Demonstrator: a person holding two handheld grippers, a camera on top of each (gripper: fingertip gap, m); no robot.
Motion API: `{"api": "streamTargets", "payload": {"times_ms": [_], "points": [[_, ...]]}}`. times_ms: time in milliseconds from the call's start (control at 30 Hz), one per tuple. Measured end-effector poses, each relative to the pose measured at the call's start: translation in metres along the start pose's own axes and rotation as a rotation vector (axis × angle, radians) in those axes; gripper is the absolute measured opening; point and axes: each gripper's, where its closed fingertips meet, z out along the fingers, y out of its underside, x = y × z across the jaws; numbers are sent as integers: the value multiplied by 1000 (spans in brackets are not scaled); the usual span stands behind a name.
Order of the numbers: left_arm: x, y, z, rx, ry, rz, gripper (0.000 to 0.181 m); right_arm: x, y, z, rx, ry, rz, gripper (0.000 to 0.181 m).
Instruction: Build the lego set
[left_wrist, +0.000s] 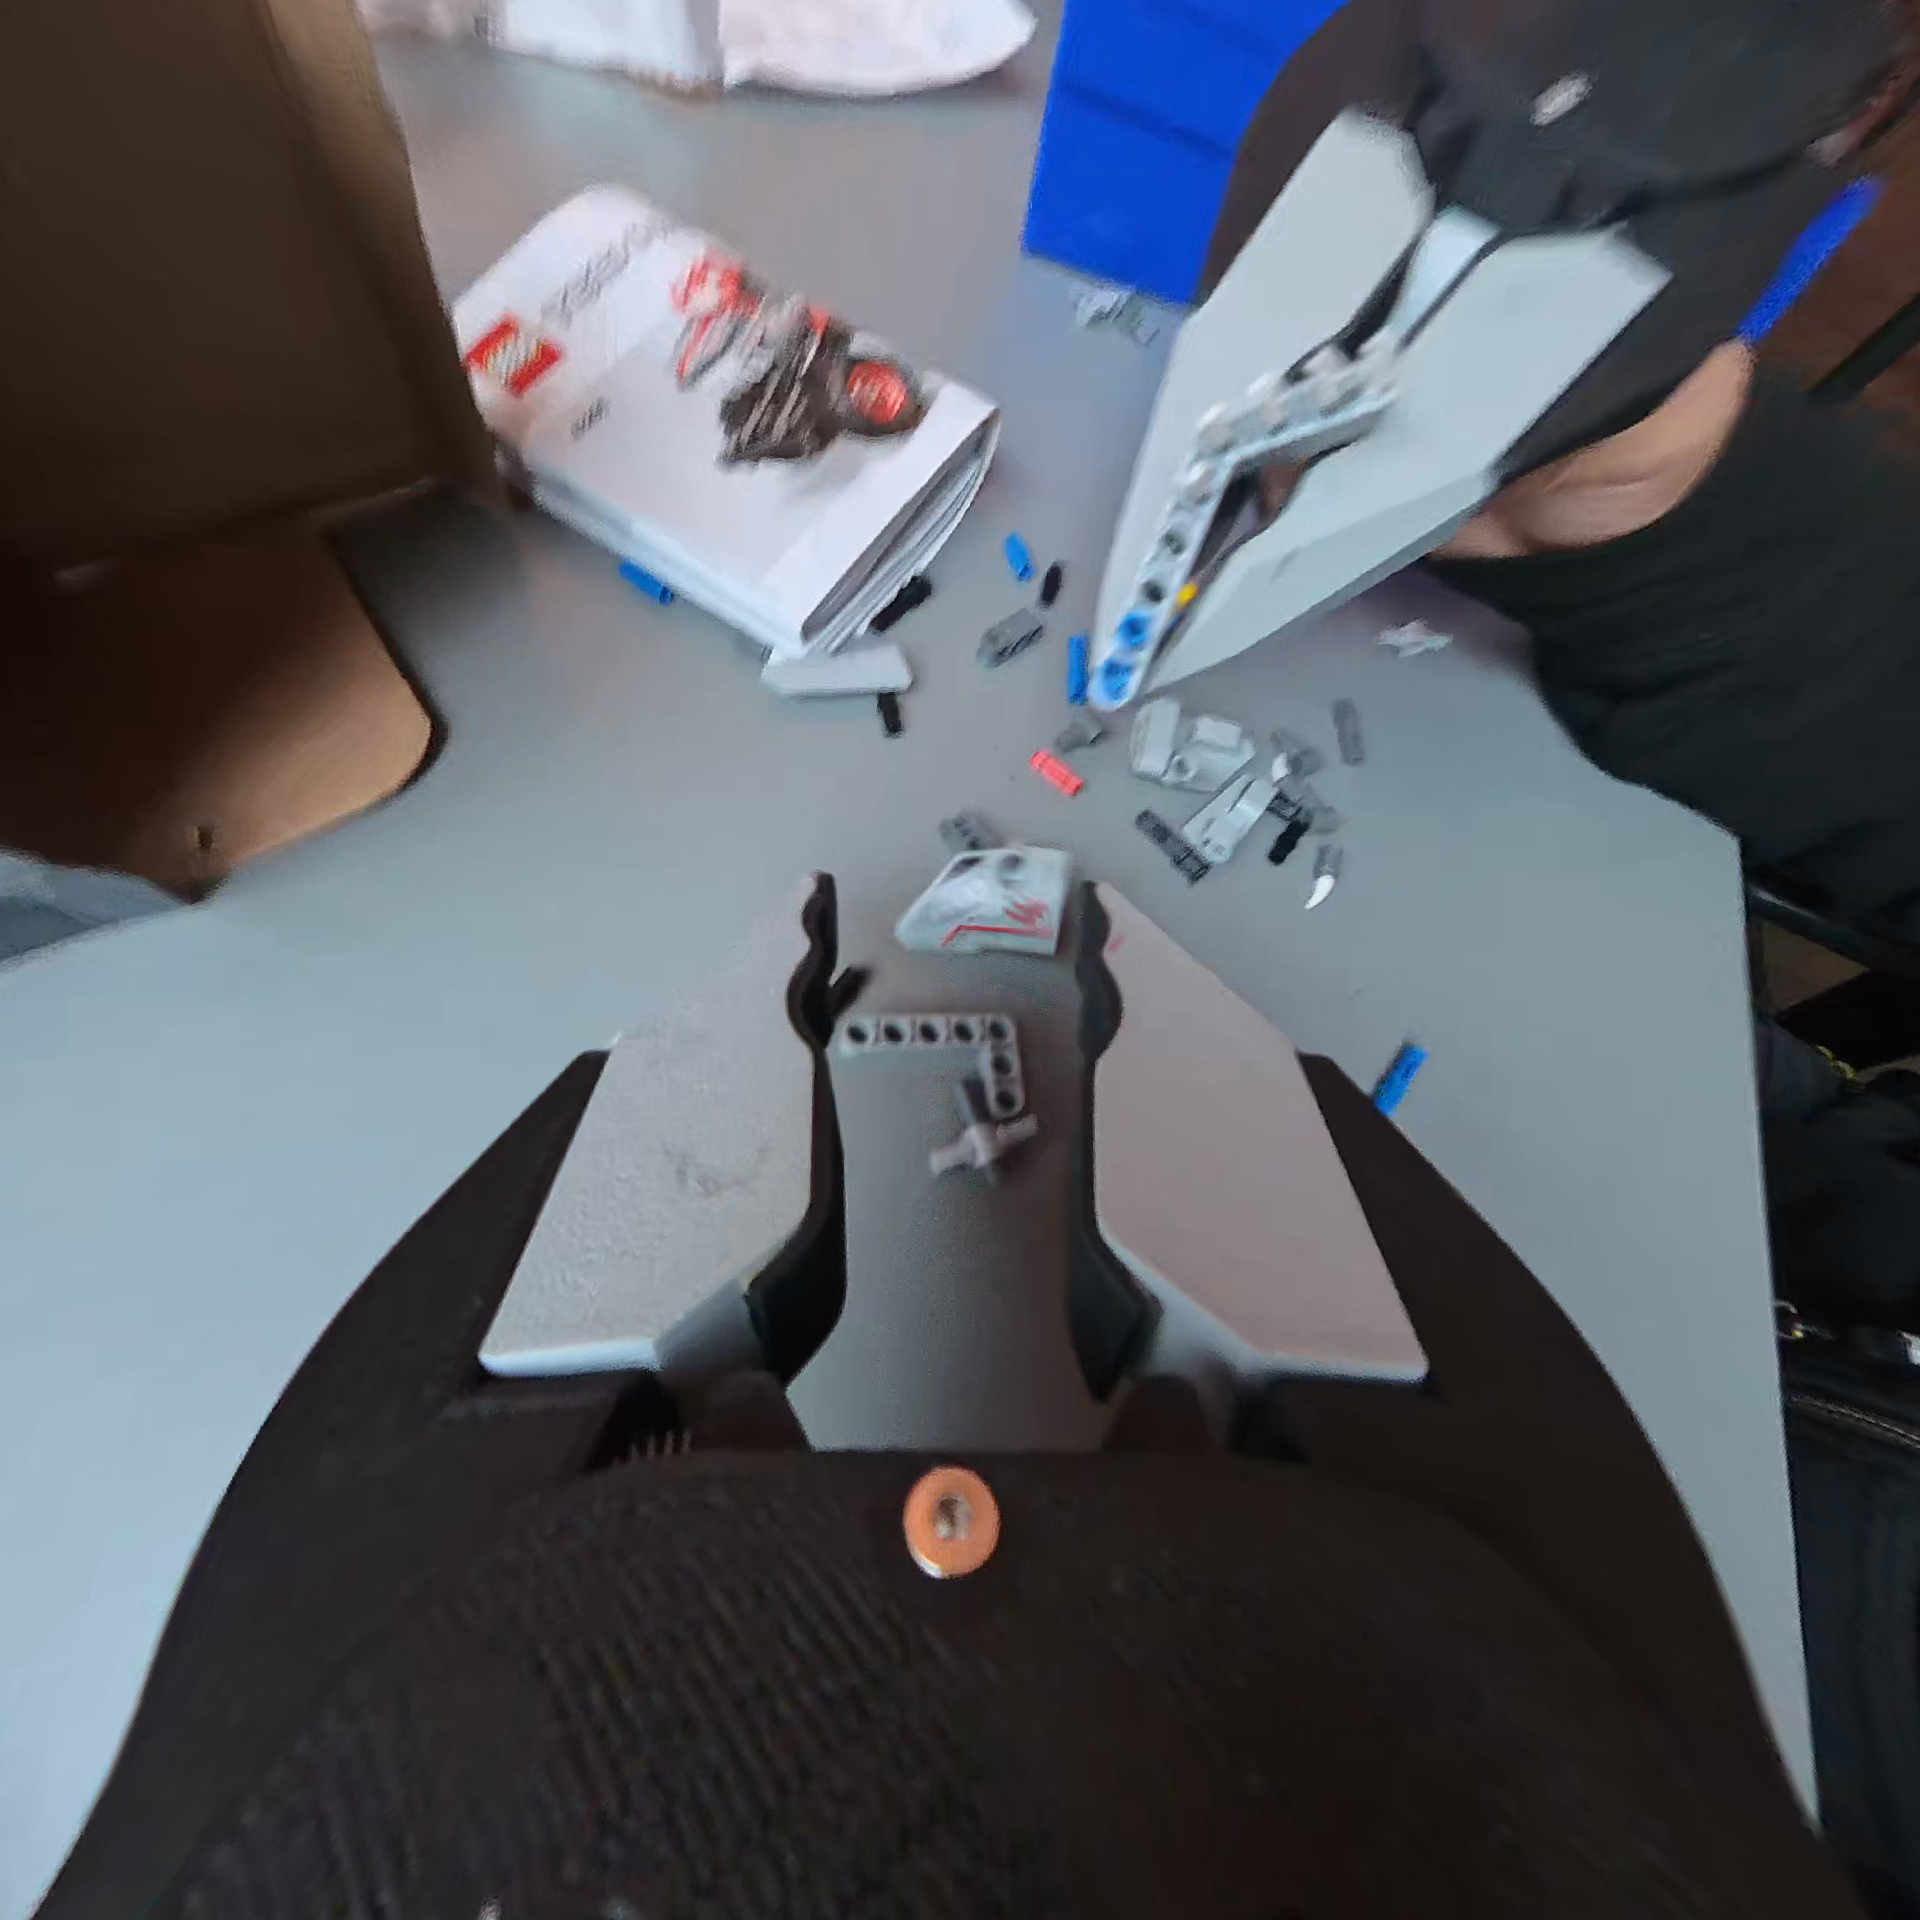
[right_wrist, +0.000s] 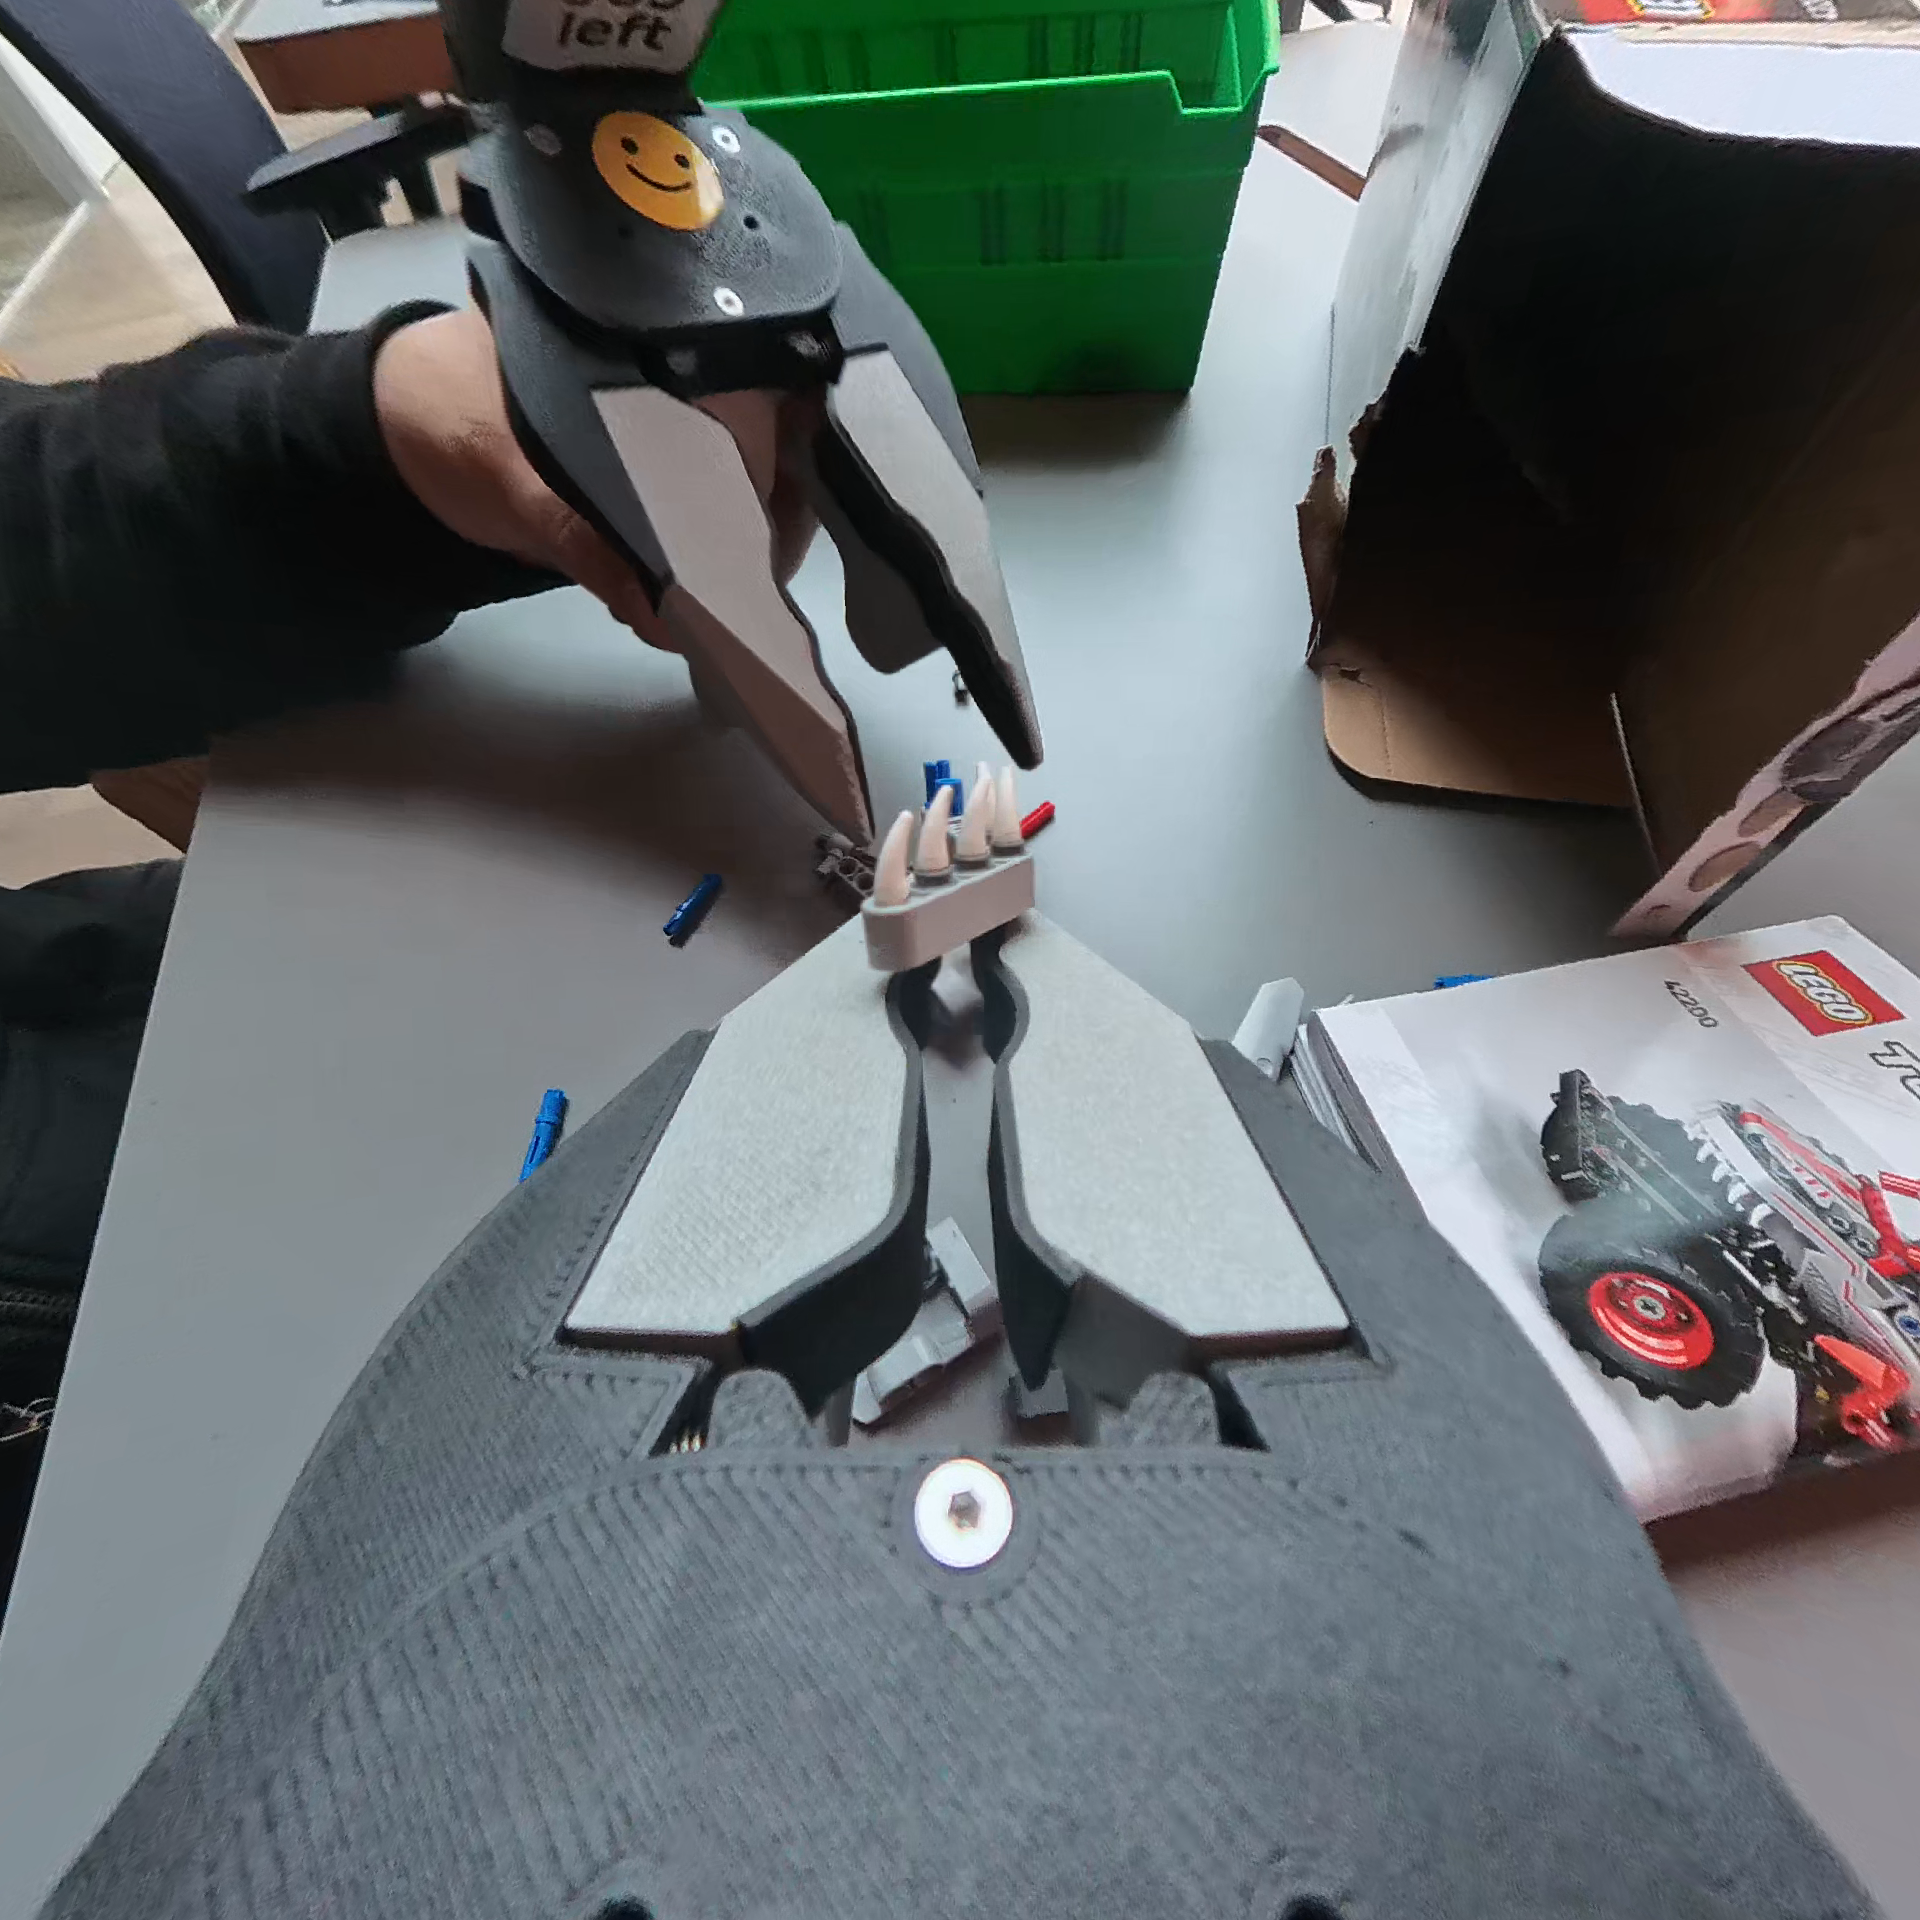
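Observation:
My left gripper (left_wrist: 954, 935) is open and low over the grey table. Between its fingers lie a grey L-shaped beam (left_wrist: 930, 1039) and a small grey axle connector (left_wrist: 982, 1138). A white printed panel (left_wrist: 987, 899) lies just past the fingertips. My right gripper (right_wrist: 951, 966) is shut on a grey beam (right_wrist: 951, 904) with several white teeth standing on it, held above the table. In the left wrist view the right gripper (left_wrist: 1143, 665) comes in from the upper right, and the held beam (left_wrist: 1174, 540) looks long with blue pins at its end. The left gripper (right_wrist: 940, 790) shows open just beyond the teeth.
The instruction booklet (left_wrist: 727, 416) (right_wrist: 1610, 1195) lies on the table beside an open cardboard box (left_wrist: 156, 416) (right_wrist: 1610, 416). Loose grey, black, blue and red parts (left_wrist: 1226, 790) are scattered around. A green bin (right_wrist: 1018, 208) and a blue bin (left_wrist: 1132, 145) stand at the back. A person's sleeve (right_wrist: 156, 540) crosses the left. My hands' fingertips stand some 5 cm from each other.

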Motion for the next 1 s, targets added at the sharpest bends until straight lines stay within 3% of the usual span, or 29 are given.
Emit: {"api": "streamTargets", "payload": {"times_ms": [33,367,700,1000], "points": [[7,-8,-2,41,25,30,40,-2,-1,0,4,-10,-3,1],[45,-31,-12,185,189,129,5,-26,-17,0,103,-174,57,1],[55,-39,-19,245,229,150,5,-36,-25,-5,164,-308,175,2],[36,-35,-19,233,174,83,5,-17,-2,-1,41,-178,119,11]]}}
